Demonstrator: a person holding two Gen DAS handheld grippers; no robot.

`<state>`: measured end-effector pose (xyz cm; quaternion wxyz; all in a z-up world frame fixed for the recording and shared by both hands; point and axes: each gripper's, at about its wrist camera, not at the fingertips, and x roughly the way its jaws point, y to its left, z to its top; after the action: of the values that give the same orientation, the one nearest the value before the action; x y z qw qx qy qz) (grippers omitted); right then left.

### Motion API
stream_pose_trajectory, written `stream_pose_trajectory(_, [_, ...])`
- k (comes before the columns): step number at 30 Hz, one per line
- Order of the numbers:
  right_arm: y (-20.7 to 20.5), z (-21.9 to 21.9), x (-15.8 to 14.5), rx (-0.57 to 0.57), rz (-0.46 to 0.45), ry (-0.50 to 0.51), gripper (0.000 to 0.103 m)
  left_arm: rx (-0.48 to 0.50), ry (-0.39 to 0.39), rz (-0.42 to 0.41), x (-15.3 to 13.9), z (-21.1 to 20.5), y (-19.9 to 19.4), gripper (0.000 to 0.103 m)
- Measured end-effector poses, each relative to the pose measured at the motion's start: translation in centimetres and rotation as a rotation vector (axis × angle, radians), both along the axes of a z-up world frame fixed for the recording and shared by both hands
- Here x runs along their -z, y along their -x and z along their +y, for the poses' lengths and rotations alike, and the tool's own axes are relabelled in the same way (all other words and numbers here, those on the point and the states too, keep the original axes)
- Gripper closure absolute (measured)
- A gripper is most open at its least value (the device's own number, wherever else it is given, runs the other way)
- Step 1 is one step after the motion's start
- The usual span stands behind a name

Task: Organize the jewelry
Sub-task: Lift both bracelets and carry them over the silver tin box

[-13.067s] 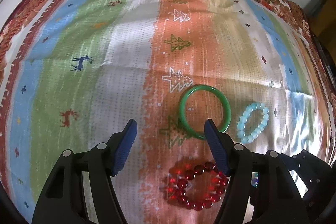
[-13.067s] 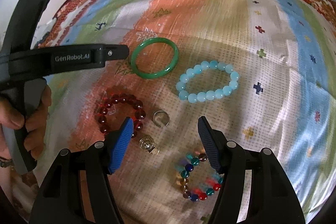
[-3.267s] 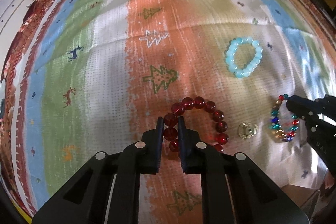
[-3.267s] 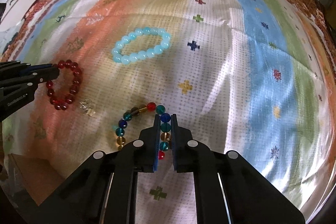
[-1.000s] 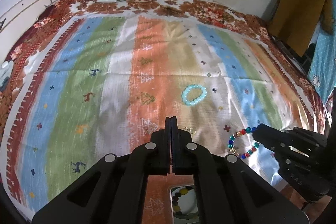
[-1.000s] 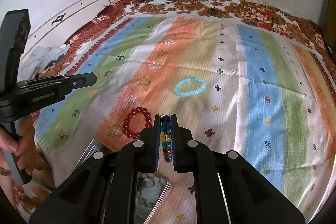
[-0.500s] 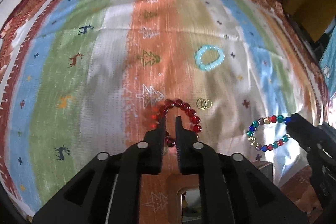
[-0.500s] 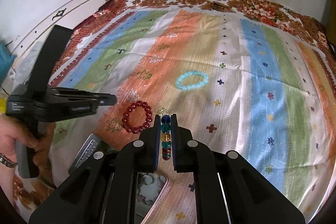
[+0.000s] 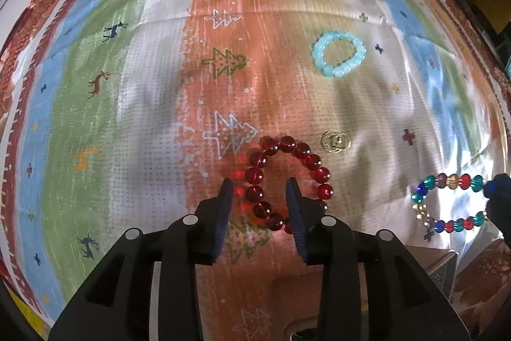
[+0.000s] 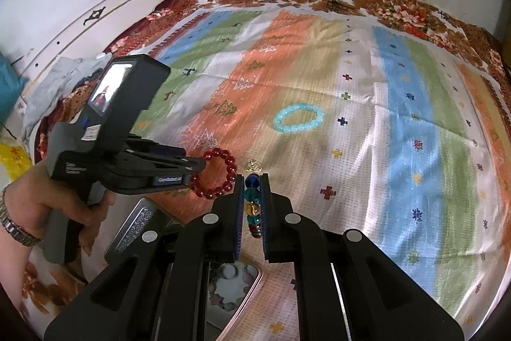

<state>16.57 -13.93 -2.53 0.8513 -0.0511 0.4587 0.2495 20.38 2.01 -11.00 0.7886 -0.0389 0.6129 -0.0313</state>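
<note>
On the striped bedspread (image 9: 153, 91), at about six o'clock in my left wrist view, my left gripper (image 9: 259, 186) has its jaws parted to a moderate gap, straddling the near-left arc of the red bead bracelet (image 9: 316, 162). Several red beads sit between the blue pads (image 9: 223, 213), and I can't see either pad pressing on them. That bracelet lies flat on the orange stripe, a white tree print just at its ten o'clock. At its two o'clock, just beside it, rests the small gold ring (image 9: 335, 143). Up at one o'clock, well apart, the pale blue bead bracelet (image 9: 338, 53) lies alone on the cloth.

Over at three o'clock, the multicolour bead bracelet (image 9: 447, 203) hangs out from my right gripper's tip. Switching to the right wrist view: my right gripper (image 10: 253, 178) has its jaws narrow, clamped on the multicolour bead bracelet (image 10: 252, 206), beads stacked in a line between the pads. At nine o'clock my left hand (image 10: 51, 197) grips the left tool's handle. Below, at six o'clock, a jewelry tray (image 10: 252, 283) with a pinkish rim peeks out under the fingers.
</note>
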Motion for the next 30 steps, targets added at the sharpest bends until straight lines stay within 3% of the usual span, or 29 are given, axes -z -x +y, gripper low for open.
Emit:
stream_pose_trajectory(12, [0.0,0.4,0.5,-0.011,0.014,0.016,0.093,0.040,-0.039,0.056,2.1,-0.3,-1.2,0.069])
stream_pose_trajectory(15, [0.1,0.5,0.6,-0.014,0.017,0.020,0.093,0.065,-0.074,0.053,2.5,-0.7,-1.4,0.080])
stream_pose_trajectory(16, [0.1,0.5,0.7,-0.014,0.019,0.022,0.093,0.076,-0.082,0.052,2.6,-0.8,-1.4,0.088])
stream_pose_trajectory(20, [0.0,0.5,0.8,-0.012,0.020,0.024,0.093,0.101,-0.099,0.041,2.6,-1.6,-1.5,0.090])
stream_pose_trajectory(24, [0.1,0.5,0.7,-0.010,0.014,0.021,0.093,0.077,-0.075,0.014,1.6,-1.4,-1.0,0.090])
stream_pose_trajectory(30, [0.4,0.0,0.1,0.001,-0.001,0.008,0.093,0.047,0.021,-0.065,-1.4,-0.7,-0.2,0.090])
